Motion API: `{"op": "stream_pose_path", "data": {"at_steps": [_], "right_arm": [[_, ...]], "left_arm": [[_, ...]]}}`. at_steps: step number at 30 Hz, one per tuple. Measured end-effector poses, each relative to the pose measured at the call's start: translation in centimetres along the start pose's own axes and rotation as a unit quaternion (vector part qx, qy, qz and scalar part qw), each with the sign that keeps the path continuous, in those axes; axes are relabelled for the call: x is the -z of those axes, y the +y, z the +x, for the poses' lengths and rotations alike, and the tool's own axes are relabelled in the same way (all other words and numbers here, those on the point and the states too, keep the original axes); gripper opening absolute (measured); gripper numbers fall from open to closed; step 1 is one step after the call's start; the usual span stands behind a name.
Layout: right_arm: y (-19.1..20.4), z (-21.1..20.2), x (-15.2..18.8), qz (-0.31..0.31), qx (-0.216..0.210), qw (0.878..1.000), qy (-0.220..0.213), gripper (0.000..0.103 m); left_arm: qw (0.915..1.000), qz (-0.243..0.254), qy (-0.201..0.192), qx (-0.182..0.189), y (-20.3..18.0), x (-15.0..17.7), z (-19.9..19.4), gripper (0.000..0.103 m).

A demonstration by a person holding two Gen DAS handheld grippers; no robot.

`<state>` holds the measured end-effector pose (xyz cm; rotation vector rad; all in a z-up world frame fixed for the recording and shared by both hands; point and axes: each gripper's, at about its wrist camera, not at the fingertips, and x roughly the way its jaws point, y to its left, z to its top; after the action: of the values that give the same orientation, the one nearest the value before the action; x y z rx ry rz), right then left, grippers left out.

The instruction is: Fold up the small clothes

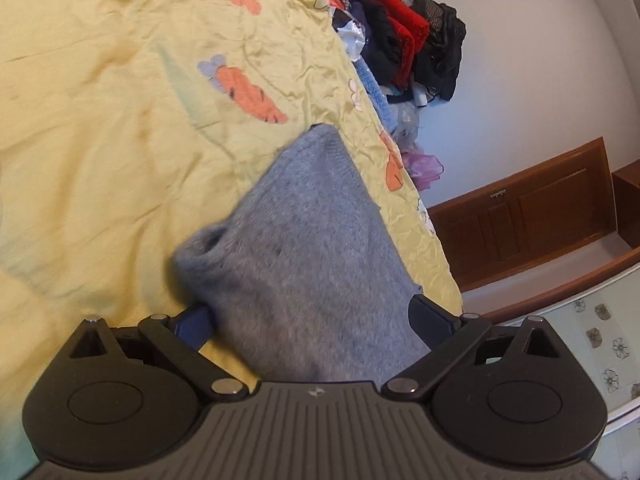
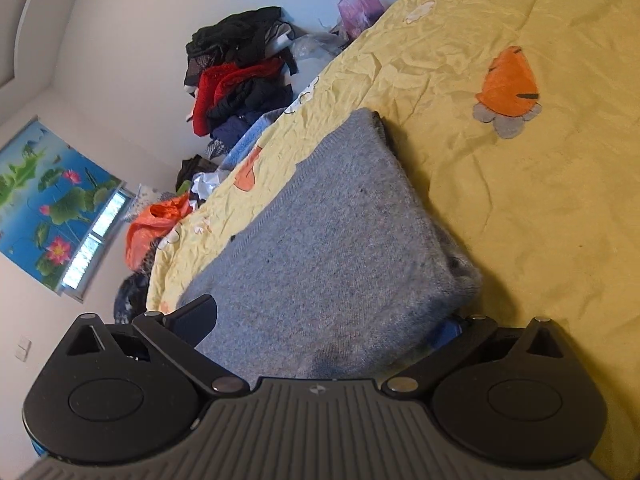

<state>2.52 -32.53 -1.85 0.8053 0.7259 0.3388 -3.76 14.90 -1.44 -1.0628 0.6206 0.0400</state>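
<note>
— Where's the grey knit (image 2: 332, 236)?
— On the yellow bedspread (image 2: 540, 208), folded thick. Soft, floppy, probably light.
— Tongs?
— Left tongs (image 1: 316, 316) and right tongs (image 2: 332, 316) both spread wide, straddling its near edge. Pinch the corners.

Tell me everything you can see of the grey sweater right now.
The grey sweater is a fuzzy, flecked knit, folded into a thick rectangular bundle with layers showing along one side. It lies on the wrinkled yellow bedspread near the bed's edge. A rolled, tube-like opening, perhaps a cuff or collar, shows at one end in the left wrist view. Both the left gripper and the right gripper straddle its near end, fingers spread wide on either side.
</note>
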Motion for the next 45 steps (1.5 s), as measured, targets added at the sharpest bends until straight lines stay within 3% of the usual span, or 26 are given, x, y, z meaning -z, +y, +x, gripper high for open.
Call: {"op": "stream_pose_path", "data": {"at_steps": [2,4,7,9,15,16,17,18,20,21,26,30,36,39,41,42,45], "right_arm": [[0.1,0.2,0.1,-0.001,0.000,1.000,-0.003,0.103],[0.0,0.1,0.0,0.001,-0.003,1.000,-0.004,0.102],[-0.3,-0.4,0.1,0.003,-0.010,1.000,-0.006,0.102],[-0.4,-0.4,0.0,0.008,-0.009,1.000,-0.010,0.103],[0.6,2.1,-0.6,0.005,0.003,1.000,-0.022,0.100],[0.7,2.4,-0.7,0.004,0.005,1.000,-0.026,0.096],[0.6,2.7,-0.7,0.006,0.005,1.000,-0.025,0.080],[0.3,3.0,-0.7,0.010,0.005,1.000,-0.017,0.052],[-0.8,4.0,-0.7,0.030,0.019,0.999,0.009,0.013],[-1.6,4.2,-0.5,0.047,0.006,0.999,0.009,0.012],[-1.5,3.1,-0.5,0.058,-0.014,0.998,0.006,0.013],[-1.3,1.0,-0.8,0.066,-0.053,0.996,0.009,0.013],[-2.0,-3.2,1.0,0.071,-0.075,0.994,0.046,0.012],[-2.7,-4.5,1.9,0.047,-0.035,0.997,0.058,0.021],[-3.1,-5.5,1.6,0.042,0.000,0.998,0.040,0.030],[-2.8,-6.2,1.1,0.032,0.015,0.999,0.015,0.038],[-0.5,-7.8,-0.9,-0.025,0.040,0.997,-0.069,0.060]], "left_arm": [[0.9999,-0.008,-0.006,0.007,-0.2,0.0,0.4,0.099],[0.9992,-0.017,-0.020,0.031,0.1,0.5,0.2,0.074],[0.9998,0.007,-0.020,0.005,0.8,1.5,0.5,0.049],[0.9987,0.043,-0.028,-0.002,0.6,1.8,0.7,0.045],[0.9966,0.071,-0.041,-0.012,-0.3,0.9,2.2,0.043],[0.9964,0.073,-0.040,-0.017,-0.3,0.8,2.4,0.036],[0.9961,0.074,-0.035,-0.032,-0.3,0.8,2.7,0.011],[0.9959,0.074,-0.029,-0.043,-0.1,0.7,3.0,0.007],[0.9968,0.064,-0.031,-0.037,0.3,0.5,2.8,0.007],[0.9967,0.063,-0.032,-0.041,0.2,0.5,2.7,0.007],[0.9937,0.098,-0.053,-0.013,-1.5,0.4,-0.1,0.006],[0.9918,0.119,-0.047,0.013,-2.3,0.4,-3.2,0.005],[0.9922,0.121,-0.014,-0.025,0.7,2.0,-6.3,0.006],[0.9919,0.113,0.025,-0.052,3.0,2.6,-6.1,0.009],[0.9911,0.121,0.003,-0.056,2.9,2.4,-7.0,0.011],[0.9874,0.137,-0.022,-0.075,2.2,2.2,-7.8,0.016],[0.9637,0.184,-0.132,-0.141,-1.0,1.5,-9.5,0.033]]}}
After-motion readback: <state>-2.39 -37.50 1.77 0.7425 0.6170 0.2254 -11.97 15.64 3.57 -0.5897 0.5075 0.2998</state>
